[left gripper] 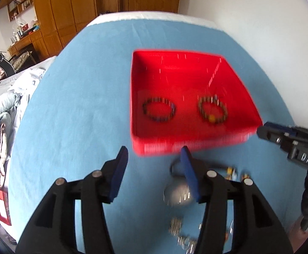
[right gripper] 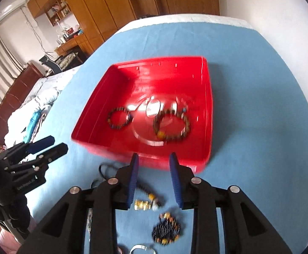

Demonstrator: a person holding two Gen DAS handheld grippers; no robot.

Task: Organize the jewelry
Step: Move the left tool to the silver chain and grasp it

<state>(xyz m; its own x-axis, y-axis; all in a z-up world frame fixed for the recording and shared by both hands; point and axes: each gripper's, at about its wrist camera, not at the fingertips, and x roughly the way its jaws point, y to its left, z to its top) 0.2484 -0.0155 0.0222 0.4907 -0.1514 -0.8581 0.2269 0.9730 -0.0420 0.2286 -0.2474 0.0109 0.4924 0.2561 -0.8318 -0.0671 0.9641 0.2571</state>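
While our blue-clothed table (left gripper: 79, 105) carries the red tray (right gripper: 94, 118), we hold the left gripper (left gripper: 154, 154) and right gripper (right gripper: 152, 158) wide apart and empty before it, two bead bracelets (right gripper: 170, 126) inside, loose jewelry (right gripper: 166, 228) beneath us.

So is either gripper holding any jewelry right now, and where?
No. The left gripper and right gripper both stand open with nothing between their fingers.
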